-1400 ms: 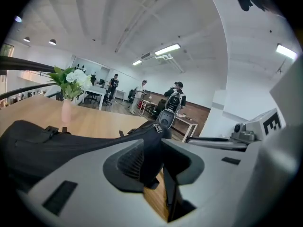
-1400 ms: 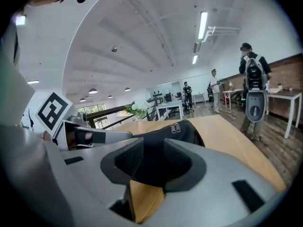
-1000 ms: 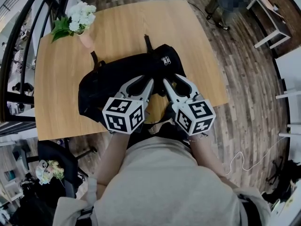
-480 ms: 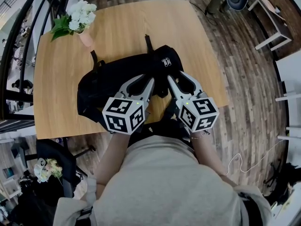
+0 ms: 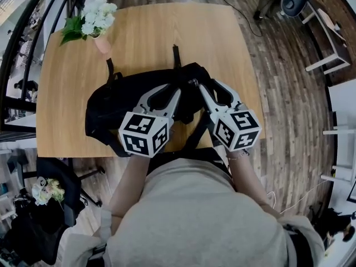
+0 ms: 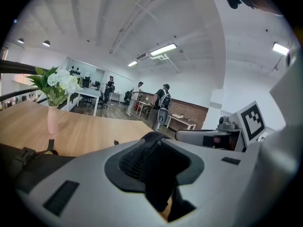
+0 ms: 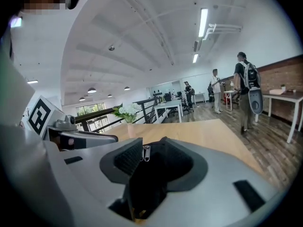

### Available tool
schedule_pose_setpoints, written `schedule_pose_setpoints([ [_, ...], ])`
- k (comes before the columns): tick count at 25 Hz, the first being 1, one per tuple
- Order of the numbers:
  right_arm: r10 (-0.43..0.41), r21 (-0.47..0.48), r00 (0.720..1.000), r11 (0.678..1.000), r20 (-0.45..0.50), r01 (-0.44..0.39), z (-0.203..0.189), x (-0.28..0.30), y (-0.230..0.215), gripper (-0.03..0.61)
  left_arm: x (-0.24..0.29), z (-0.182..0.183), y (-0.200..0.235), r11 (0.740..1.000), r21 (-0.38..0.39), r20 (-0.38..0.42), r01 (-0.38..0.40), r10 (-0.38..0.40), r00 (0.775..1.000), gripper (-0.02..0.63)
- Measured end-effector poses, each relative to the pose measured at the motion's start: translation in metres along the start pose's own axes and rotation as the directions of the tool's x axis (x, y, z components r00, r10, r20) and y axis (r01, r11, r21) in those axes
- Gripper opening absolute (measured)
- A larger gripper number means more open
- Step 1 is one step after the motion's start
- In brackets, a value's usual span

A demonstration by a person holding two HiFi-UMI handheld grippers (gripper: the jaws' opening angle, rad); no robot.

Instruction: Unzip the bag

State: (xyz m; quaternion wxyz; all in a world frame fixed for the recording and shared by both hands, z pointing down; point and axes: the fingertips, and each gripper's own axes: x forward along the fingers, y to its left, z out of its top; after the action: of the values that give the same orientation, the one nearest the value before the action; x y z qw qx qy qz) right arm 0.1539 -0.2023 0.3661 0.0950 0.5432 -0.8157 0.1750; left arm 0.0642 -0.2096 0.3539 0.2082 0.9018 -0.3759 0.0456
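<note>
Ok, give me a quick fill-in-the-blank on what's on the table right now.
1. The bag lying on the table is ____ in colour.
2. The vase at the table's far left corner holds ____ flowers.
3. The metal pulls between the right gripper jaws belong to the bag's ____.
4. The left gripper is shut on the ____.

Missing words: black; white; zipper; bag

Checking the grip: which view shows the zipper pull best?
Right gripper view: the zipper pull hangs close-up between the jaws. Head view can't resolve it at the right gripper; left gripper view shows only black bag fabric.
</note>
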Motion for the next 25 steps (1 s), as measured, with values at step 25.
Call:
schedule_pose_setpoints([
  [25, 0.208, 0.211, 0.977, 0.958, -0.043, -0.194, -0.03, 0.018, -0.019, 0.128, 0.042, -0.023, -0.042, 0.9, 0.434, -0.147, 0.04, 0.026, 0.989, 0.114],
])
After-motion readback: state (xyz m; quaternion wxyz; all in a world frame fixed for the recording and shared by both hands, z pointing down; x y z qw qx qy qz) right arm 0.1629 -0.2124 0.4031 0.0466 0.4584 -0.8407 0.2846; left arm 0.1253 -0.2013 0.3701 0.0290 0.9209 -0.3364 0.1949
